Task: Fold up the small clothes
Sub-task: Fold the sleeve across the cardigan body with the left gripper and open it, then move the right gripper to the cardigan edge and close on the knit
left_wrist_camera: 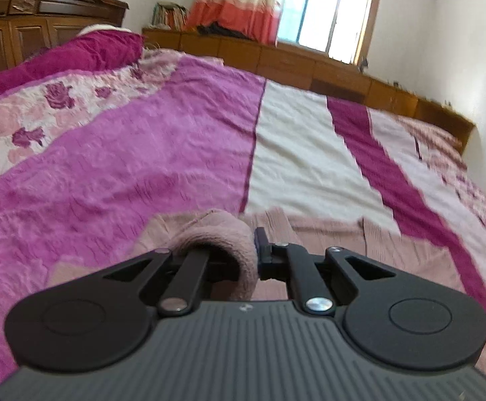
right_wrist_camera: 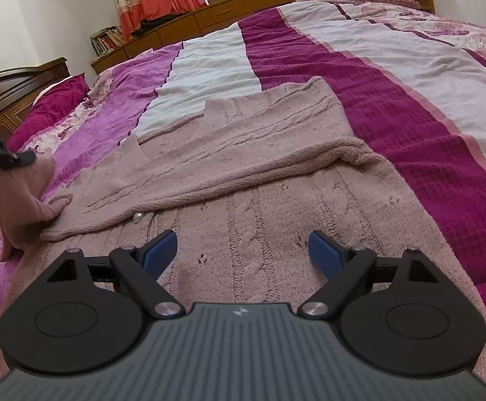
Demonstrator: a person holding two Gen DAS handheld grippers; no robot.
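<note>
Left tongs (left_wrist_camera: 254, 250) clamped on dusty-pink knitted cardigan (right_wrist_camera: 243, 167) sleeve; right tongs (right_wrist_camera: 243, 254) wide open, empty, above its body. Step: sleeve fold. Next: lay sleeve across.

sweater (right_wrist_camera: 243, 173): on the bedspread (right_wrist_camera: 393, 107), at 12 o'clock from the right gripper (right_wrist_camera: 243, 250)
sleeve (right_wrist_camera: 25, 193): at 9 o'clock of the sweater, in the left gripper (right_wrist_camera: 25, 157)
pillow (right_wrist_camera: 52, 100): at 10 o'clock, before the headboard (right_wrist_camera: 18, 87)
cabinets (right_wrist_camera: 243, 3): at 12 o'clock, behind the bed
</note>
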